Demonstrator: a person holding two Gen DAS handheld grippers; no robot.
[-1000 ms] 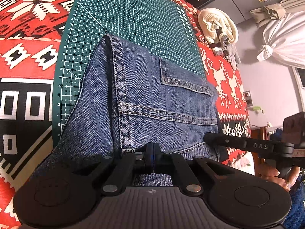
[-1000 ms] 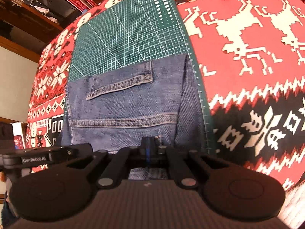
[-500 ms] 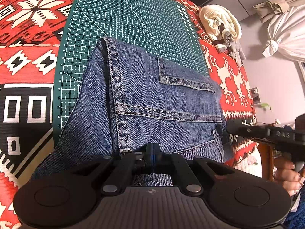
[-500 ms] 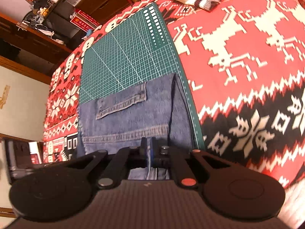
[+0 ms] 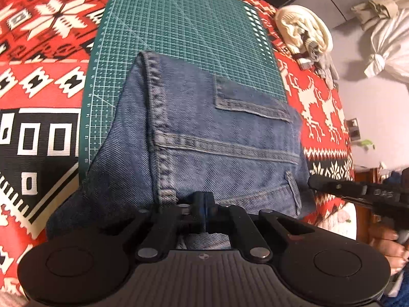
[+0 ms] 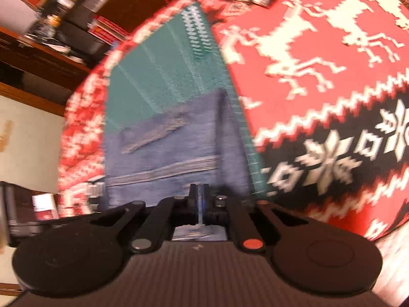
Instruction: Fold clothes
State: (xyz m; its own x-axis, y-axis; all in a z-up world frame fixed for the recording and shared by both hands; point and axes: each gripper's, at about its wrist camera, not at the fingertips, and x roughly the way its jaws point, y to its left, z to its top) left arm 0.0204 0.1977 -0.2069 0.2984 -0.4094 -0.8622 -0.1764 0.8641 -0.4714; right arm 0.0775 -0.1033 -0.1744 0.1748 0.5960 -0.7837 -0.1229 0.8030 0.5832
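I'm mid-fold: both my left gripper (image 5: 203, 204) and right gripper (image 6: 199, 199) pinch the near edge of the blue denim jeans (image 5: 217, 148) on the green gridded cutting mat (image 5: 179, 30). Next, I should carry that edge forward evenly.

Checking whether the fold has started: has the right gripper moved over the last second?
Yes. In its own view the green cutting mat has shrunk and tilted, so the right gripper, shut on the jeans, has drawn back from it.

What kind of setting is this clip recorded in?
Likely a lived-in home room: patterned red blanket under a green cutting mat, cluttered wooden shelves, and a tied white bundle by the wall.
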